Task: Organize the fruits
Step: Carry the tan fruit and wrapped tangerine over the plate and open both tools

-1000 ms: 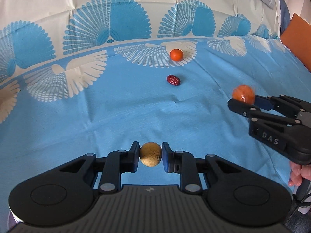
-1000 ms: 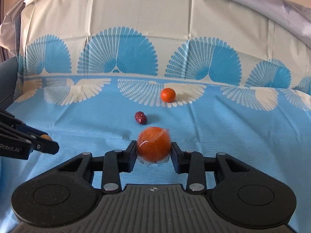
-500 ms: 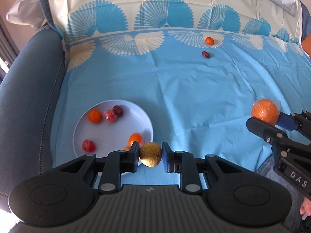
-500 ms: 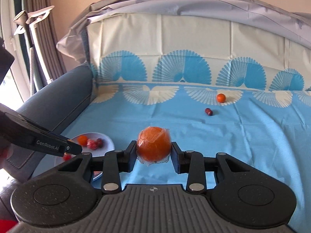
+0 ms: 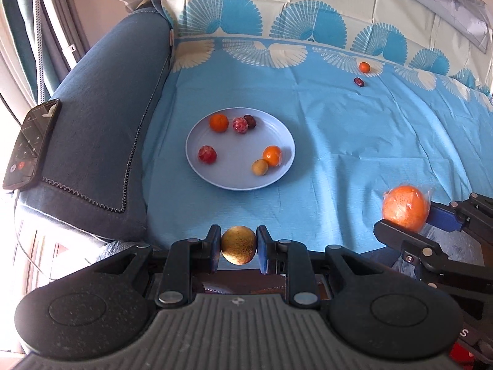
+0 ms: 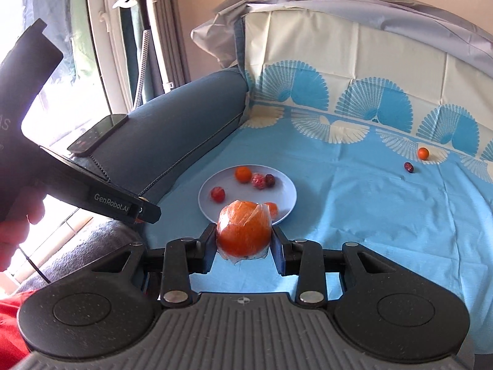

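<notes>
My left gripper (image 5: 238, 249) is shut on a small yellow-brown fruit (image 5: 238, 249), held near the front edge of the blue cloth. My right gripper (image 6: 243, 240) is shut on a plastic-wrapped orange (image 6: 244, 234); it also shows in the left wrist view (image 5: 405, 211) at the right. A pale blue plate (image 5: 237, 178) lies on the cloth ahead and holds several fruits. A small orange (image 5: 364, 67) and a dark red date (image 5: 359, 82) lie loose at the far right of the cloth.
A blue sofa armrest (image 5: 101, 141) runs along the left with a phone (image 5: 29, 145) lying on it. The patterned cloth (image 5: 354, 141) covers the seat and backrest. A window and a stand are at the far left (image 6: 144, 30).
Both grippers have pulled back and swung left with their fruits still held. The plate has come into view and now lies ahead of both grippers.
</notes>
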